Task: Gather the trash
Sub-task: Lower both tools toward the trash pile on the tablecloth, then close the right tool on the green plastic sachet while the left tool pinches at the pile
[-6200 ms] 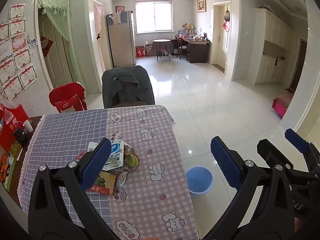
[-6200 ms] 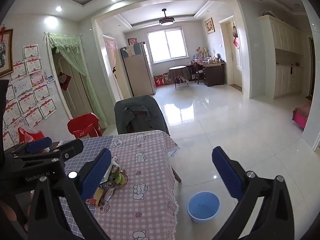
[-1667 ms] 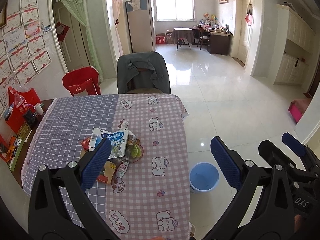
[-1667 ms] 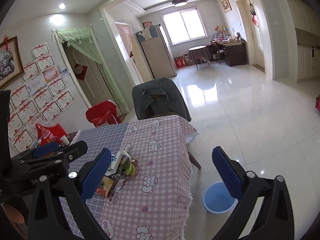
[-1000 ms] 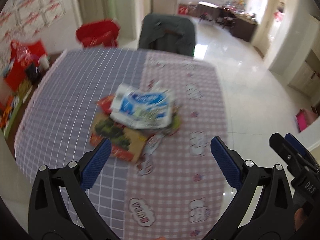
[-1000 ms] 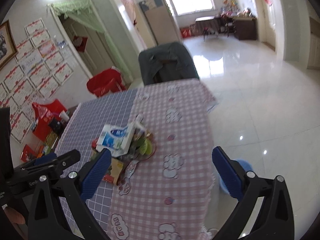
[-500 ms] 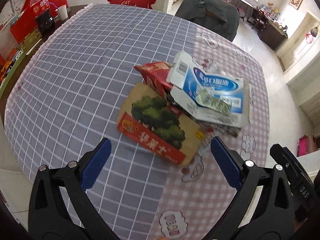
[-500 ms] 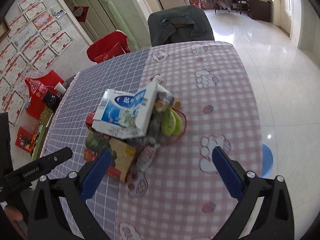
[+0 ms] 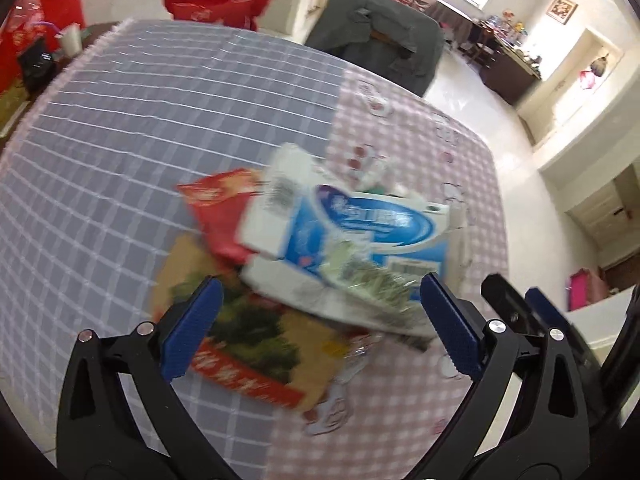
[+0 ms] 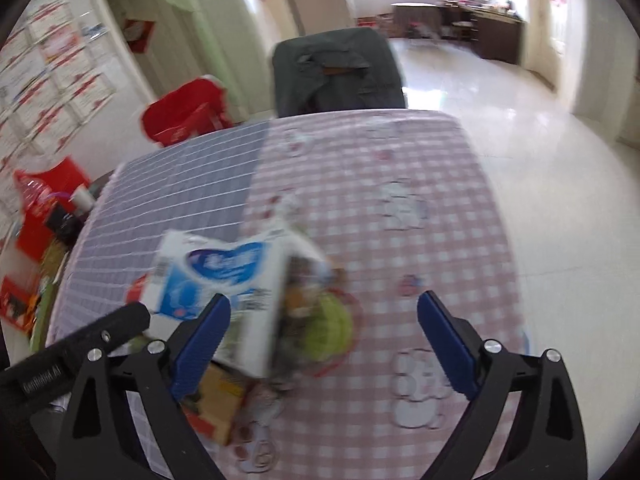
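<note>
A pile of trash lies on the checked tablecloth. On top is a blue-and-white carton. Under it lie a flat brown box with a green picture and a red wrapper, and beside it a green peel. My left gripper hangs open just above the carton's near edge and the brown box. My right gripper is over the peel and the carton's end. Its jaws are closing, still wide, and press on nothing. One of its fingers shows at the right in the left wrist view.
A grey-covered chair stands at the table's far side, with a red chair to its left. Red boxes and a cup crowd the table's left end. Shiny tiled floor lies to the right of the table.
Both grippers have come down and forward, so the trash pile now looks larger and sits between the fingers. The right jaws have narrowed slightly.
</note>
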`<state>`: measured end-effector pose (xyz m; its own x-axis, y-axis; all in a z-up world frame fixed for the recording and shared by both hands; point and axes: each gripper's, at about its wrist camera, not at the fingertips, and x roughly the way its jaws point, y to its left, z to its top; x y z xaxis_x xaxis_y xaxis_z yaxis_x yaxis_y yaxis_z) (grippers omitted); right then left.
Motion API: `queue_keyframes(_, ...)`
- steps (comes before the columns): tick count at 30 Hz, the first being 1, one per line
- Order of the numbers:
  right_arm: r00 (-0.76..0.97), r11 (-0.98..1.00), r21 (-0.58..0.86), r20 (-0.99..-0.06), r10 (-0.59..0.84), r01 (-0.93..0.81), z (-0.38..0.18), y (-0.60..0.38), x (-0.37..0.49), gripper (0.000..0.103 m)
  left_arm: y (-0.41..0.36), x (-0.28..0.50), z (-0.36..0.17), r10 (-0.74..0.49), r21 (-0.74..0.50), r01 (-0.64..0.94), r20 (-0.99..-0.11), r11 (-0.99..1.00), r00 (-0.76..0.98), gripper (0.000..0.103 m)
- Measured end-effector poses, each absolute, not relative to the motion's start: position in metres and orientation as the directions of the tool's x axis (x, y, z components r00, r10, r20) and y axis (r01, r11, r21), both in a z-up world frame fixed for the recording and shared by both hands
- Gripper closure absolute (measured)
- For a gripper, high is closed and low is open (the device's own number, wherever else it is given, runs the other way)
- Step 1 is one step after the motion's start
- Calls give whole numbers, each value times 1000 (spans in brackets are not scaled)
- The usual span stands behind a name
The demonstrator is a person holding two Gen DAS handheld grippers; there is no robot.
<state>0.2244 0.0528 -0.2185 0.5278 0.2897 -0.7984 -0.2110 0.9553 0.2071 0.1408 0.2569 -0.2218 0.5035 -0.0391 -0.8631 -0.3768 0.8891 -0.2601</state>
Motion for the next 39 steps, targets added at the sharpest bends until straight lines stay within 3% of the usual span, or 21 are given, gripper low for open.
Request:
queue_keyframes(3, 535, 962, 215, -800, 272, -168, -221, 31, 228, 10, 246, 159, -236, -52, -251, -374, -882, 893, 468, 7)
queue_keyframes(12, 535, 958, 230, -795, 287, -172, -224, 21, 228, 10, 233, 193, -270, -75, -230, -379, -922, 896, 381, 31)
queue_keyframes(14, 528, 955, 241, -796, 298, -174, -224, 27, 227, 10, 233, 194, -273, -94, -243, -372, -922, 896, 376, 41)
queue_keyframes(17, 520, 947, 261, -792, 321, -187, -224, 35, 229, 10, 237, 194, -275, -128, -272, -359, -917, 893, 377, 71)
queue_keyframes(20, 506, 937, 276, -789, 349, -215, -223, 47, 230, 11, 241, 190, -273, -136, -279, -346, -913, 896, 385, 82)
queue_keyframes(21, 503, 933, 282, -787, 358, -224, -222, 50, 231, 11, 243, 186, -269, -135, -284, -346, -908, 894, 395, 96)
queue_keyframes(25, 489, 915, 297, -776, 398, -273, -218, 69, 232, 14, 254, 169, -251, -140, -313, -340, -882, 887, 449, 97)
queue_keyframes(29, 474, 894, 310, -765, 436, -323, -216, 90, 234, 30, 264, 154, -233, -126, -319, -330, -861, 888, 493, 97)
queue_keyframes(35, 442, 879, 318, -771, 458, -355, -226, 116, 239, 31, 285, 146, -236, -138, -341, -355, -861, 871, 489, 96)
queue_keyframes(36, 444, 879, 316, -771, 457, -356, -225, 116, 238, 31, 289, 142, -236, -134, -343, -367, -861, 865, 491, 85)
queue_keyframes(37, 445, 880, 313, -771, 455, -358, -224, 116, 236, 31, 294, 137, -235, -113, -335, -389, -862, 858, 494, 53)
queue_keyframes(39, 442, 879, 319, -771, 459, -355, -223, 115, 232, 32, 301, 127, -235, -73, -319, -414, -857, 853, 510, 40)
